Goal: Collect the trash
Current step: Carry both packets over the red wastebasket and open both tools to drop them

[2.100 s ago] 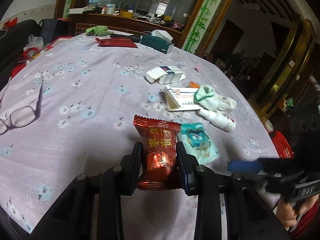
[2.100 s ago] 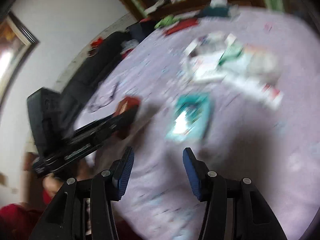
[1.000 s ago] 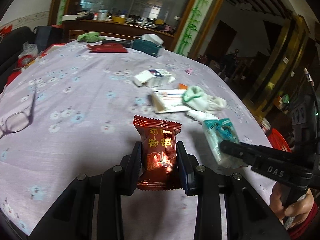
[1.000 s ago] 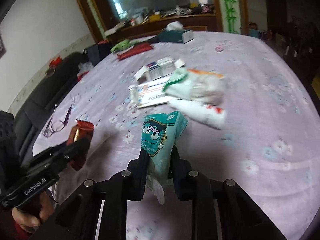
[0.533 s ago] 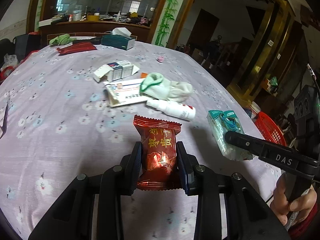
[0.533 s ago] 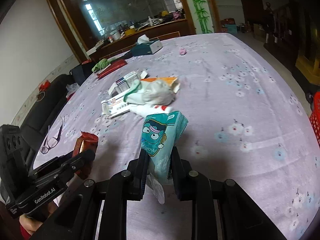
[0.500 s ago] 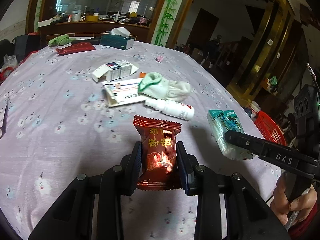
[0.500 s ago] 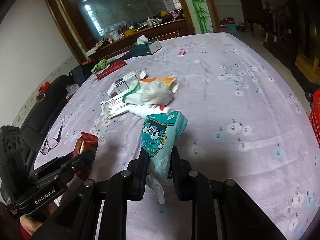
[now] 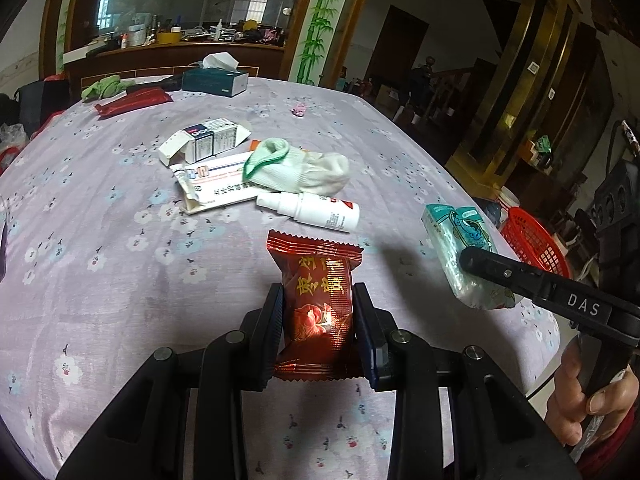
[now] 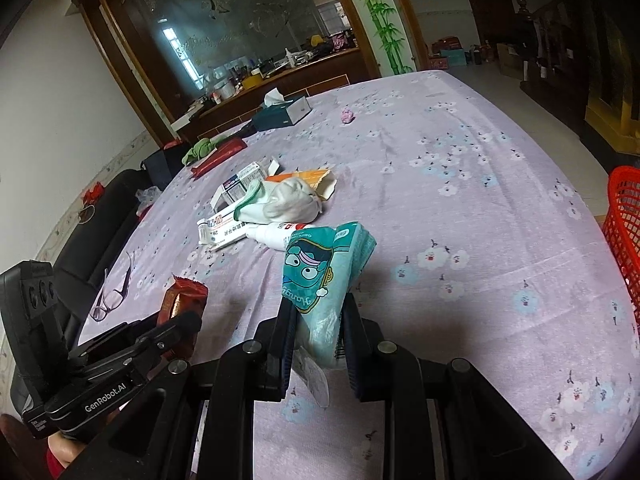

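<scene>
My left gripper (image 9: 318, 322) is shut on a red snack wrapper (image 9: 318, 304), held upright above the purple flowered tablecloth (image 9: 120, 240). The same wrapper (image 10: 182, 300) shows at the lower left of the right wrist view. My right gripper (image 10: 318, 322) is shut on a teal tissue pack (image 10: 326, 276) with a cartoon face. In the left wrist view that pack (image 9: 464, 256) hangs at the right, near the table edge. A red mesh basket (image 9: 532, 240) stands on the floor beyond that edge, and its rim (image 10: 624, 220) appears at the right in the right wrist view.
Mid-table lie a white spray bottle (image 9: 310, 210), a pale sock (image 9: 300, 170), a flat medicine box (image 9: 216, 188) and an open small carton (image 9: 204, 144). A tissue box (image 9: 216, 80) and red pouch (image 9: 132, 102) sit farther back. Glasses (image 10: 114, 292) lie at the left edge.
Both grippers have swung right toward the table edge with their items still held. The red basket now shows more fully. The table items have shifted left in the views.
</scene>
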A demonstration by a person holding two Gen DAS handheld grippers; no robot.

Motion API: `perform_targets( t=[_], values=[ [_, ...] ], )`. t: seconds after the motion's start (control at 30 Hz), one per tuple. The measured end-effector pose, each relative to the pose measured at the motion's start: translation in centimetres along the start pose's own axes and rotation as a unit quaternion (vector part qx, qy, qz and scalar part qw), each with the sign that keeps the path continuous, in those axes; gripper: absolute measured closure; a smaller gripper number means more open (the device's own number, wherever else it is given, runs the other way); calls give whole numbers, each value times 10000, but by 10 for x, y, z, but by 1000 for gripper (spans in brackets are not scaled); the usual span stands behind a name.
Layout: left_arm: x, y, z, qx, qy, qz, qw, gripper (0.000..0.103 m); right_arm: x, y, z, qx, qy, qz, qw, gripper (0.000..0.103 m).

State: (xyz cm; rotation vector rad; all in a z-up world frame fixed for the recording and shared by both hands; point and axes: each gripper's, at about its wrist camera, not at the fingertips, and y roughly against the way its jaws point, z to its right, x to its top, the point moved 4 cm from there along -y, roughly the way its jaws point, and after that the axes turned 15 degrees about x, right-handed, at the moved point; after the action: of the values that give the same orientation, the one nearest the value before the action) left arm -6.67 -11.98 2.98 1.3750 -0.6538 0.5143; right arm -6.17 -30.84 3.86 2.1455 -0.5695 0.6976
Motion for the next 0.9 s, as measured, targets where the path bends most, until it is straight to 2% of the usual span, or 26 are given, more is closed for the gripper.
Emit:
perform_targets(
  t=[0.5, 0.9],
  values=[
    [0, -2, 25, -57, -215, -61, 9997, 71, -1, 22, 18, 11, -183, 168, 9997, 80],
    [7, -4, 49, -243, -371, -104, 9990, 71, -1, 45, 42, -64, -450, 375, 9983, 80]
  ],
)
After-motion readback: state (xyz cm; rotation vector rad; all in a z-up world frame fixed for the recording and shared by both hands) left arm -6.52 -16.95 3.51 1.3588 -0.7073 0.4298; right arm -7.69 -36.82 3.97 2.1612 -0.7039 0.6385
